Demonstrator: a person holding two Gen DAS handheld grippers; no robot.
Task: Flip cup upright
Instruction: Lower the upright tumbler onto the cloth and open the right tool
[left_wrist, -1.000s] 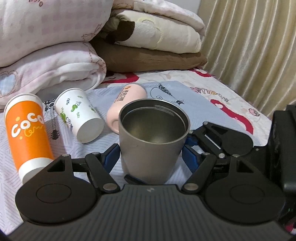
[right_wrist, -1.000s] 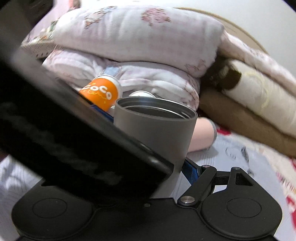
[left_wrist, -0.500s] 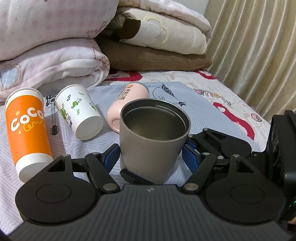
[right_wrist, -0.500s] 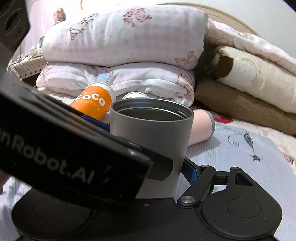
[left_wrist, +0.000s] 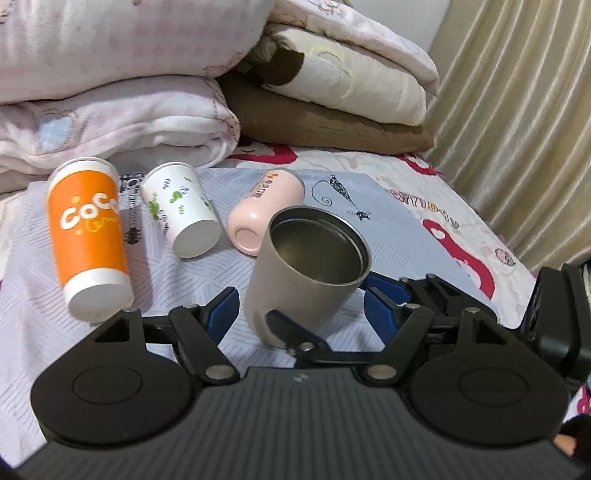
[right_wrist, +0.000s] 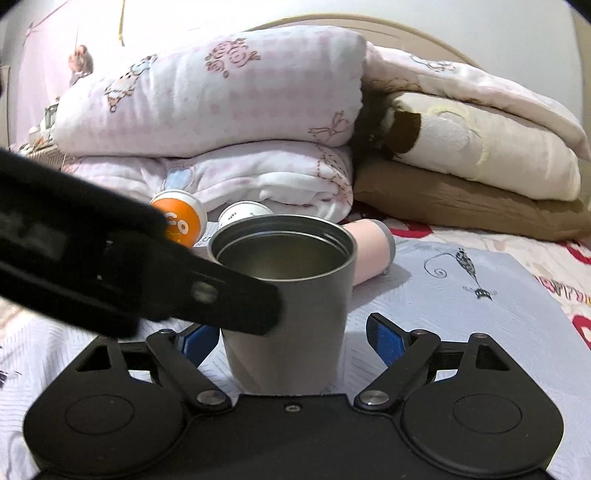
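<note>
A grey metal cup (left_wrist: 306, 273) stands upright with its mouth up on the blue bed sheet (left_wrist: 388, 206). My left gripper (left_wrist: 301, 306) is open, its blue pads (left_wrist: 221, 310) apart from the cup's sides. In the right wrist view the same cup (right_wrist: 291, 306) stands between the open right gripper (right_wrist: 293, 338), blue pads (right_wrist: 386, 338) clear of it. The left gripper's black finger (right_wrist: 207, 295) crosses the cup's left side there. An orange cup (left_wrist: 88, 236), a white printed cup (left_wrist: 181, 208) and a pink cup (left_wrist: 264, 208) lie on their sides behind.
Folded pink and cream blankets (left_wrist: 118, 85) and a brown pillow (left_wrist: 321, 122) are stacked at the back. A beige curtain (left_wrist: 517, 122) hangs at the right. The right gripper's body (left_wrist: 561, 317) sits at the right edge of the left wrist view.
Both grippers have opened and let go of the grey cup, which stays upright. The left gripper has risen and drawn back a little.
</note>
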